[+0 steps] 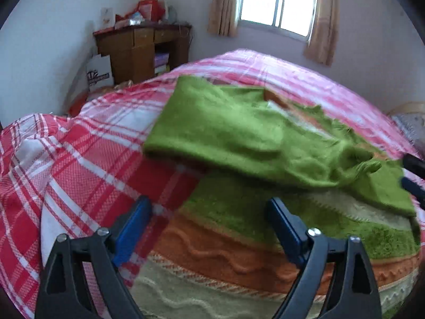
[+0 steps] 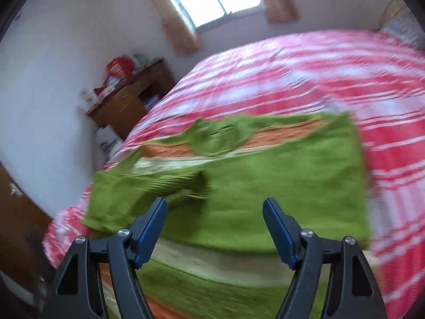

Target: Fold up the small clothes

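A knitted green sweater (image 1: 225, 127) with orange and cream bands lies on the red-and-white checked bed cover (image 1: 79, 172). A green part is folded across the striped body (image 1: 212, 252). My left gripper (image 1: 209, 202) hangs open just above the sweater's near edge, with nothing between its blue pads. At the right edge of the left wrist view, two dark fingertips (image 1: 411, 162) show by the sweater's green end. In the blurred right wrist view the sweater (image 2: 279, 180) fills the middle. A ribbed sleeve (image 2: 127, 194) lies to its left. My right gripper (image 2: 215, 202) is open over it and holds nothing.
A brown wooden desk (image 1: 140, 50) with clutter on top stands against the far wall, with a white paper bag (image 1: 99, 71) leaning beside it. A curtained window (image 1: 276, 0) is behind the bed. Dark wooden furniture (image 2: 18, 226) stands at the left of the right wrist view.
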`<state>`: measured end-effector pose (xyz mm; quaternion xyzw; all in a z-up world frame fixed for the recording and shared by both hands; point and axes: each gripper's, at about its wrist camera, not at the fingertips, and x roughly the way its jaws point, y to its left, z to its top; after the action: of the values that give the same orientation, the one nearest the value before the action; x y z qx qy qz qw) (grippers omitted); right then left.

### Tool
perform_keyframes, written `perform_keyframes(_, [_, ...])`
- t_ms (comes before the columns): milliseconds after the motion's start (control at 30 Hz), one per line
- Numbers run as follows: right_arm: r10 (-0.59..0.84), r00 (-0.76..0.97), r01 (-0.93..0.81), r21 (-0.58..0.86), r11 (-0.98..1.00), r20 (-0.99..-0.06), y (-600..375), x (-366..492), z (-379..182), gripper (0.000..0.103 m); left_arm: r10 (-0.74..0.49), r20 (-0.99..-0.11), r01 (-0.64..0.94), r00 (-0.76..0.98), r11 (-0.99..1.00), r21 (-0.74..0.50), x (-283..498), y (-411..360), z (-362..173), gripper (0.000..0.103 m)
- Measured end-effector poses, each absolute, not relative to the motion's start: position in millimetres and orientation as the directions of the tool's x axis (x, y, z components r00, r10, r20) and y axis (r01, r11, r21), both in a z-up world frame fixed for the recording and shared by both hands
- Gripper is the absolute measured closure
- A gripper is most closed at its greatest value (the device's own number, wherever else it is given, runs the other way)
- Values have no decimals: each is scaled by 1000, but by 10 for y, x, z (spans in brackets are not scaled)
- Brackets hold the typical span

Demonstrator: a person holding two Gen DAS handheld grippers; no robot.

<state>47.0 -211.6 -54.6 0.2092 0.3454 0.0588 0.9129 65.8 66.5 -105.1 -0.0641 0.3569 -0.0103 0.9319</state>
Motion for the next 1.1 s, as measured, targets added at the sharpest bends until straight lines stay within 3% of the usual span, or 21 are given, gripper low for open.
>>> perform_keyframes(200, [322,687,52,486,872,-651,-1736,1075,-814,28,-71,-666,-3,743,994,-110,642,584,-1068,0])
perform_keyframes(233, [311,689,48,468,882,-655,-1654,1121,-831,34,-72,-663,-3,745,994,-112,626,583,-1067,0])
perform_keyframes(333, [227,668,37,337,941,-708,-1382,1217,-826,88,-72,-658,-5,750,993,-114,639,563,-1077,0])
perform_keyframes(400, [203,653,37,299,954,-729,-1317,1269,-802,94,-70,-658,-6,750,994,-112,624,573,-1085,0])
perform_keyframes(500, [192,689,4,269,963,-699,-1253,1261,-552,95,-72,-657,-6,751,993,-115,610,568,-1082,0])
perform_keyframes(667, [218,817,-66,288,955,-535,-1375,1051,242,95,-69,-659,-7,749,994,-112,635,596,-1099,0])
perform_keyframes(800, [155,891,-39,266,963,-428,-1715,824,708,95,-69,-660,-7,749,994,-112,637,595,-1097,0])
perform_keyframes(933, [56,890,30,180,983,-453,-2111,671,621,95,-64,-660,-9,748,994,-107,634,586,-1094,0])
perform_keyframes(1100, [-16,804,109,120,987,-594,-2553,542,-151,95,-55,-663,-12,747,995,-97,653,585,-1097,0])
